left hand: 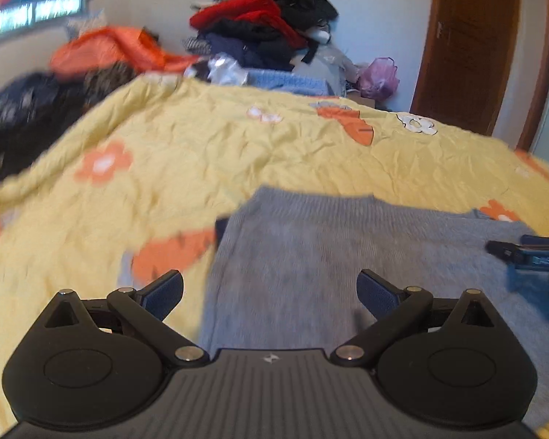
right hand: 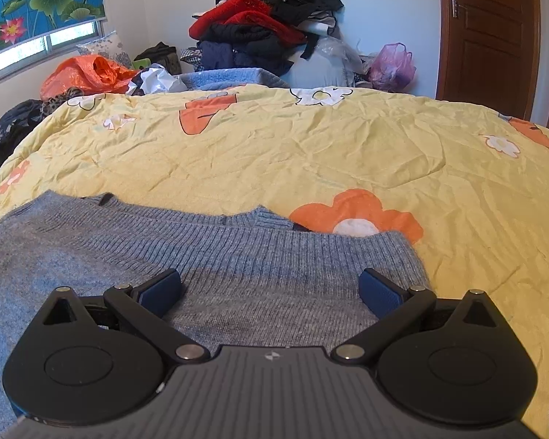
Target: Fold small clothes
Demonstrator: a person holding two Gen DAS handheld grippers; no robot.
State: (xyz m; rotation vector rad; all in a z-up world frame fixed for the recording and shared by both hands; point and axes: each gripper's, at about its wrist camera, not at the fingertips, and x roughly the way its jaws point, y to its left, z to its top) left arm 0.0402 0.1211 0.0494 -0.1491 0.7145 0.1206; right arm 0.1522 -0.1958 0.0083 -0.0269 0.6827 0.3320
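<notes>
A yellow flowered quilt (right hand: 347, 153) covers the bed; a clothes pile (right hand: 267, 25) leans on the far wall. The grey sweater (right hand: 238, 256) lies flat under both grippers, left gripper (left hand: 271, 292) and right gripper (right hand: 271, 291) spread wide, empty. The left view is blurred.

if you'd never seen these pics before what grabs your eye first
First the yellow quilt with its orange flowers, filling the middle of both views. On its near side lies a grey-blue knit sweater, with the open left gripper and open right gripper over it, nothing between their jaws. Behind the bed, against the wall, a tall pile of clothes in red and black stands out.
</notes>
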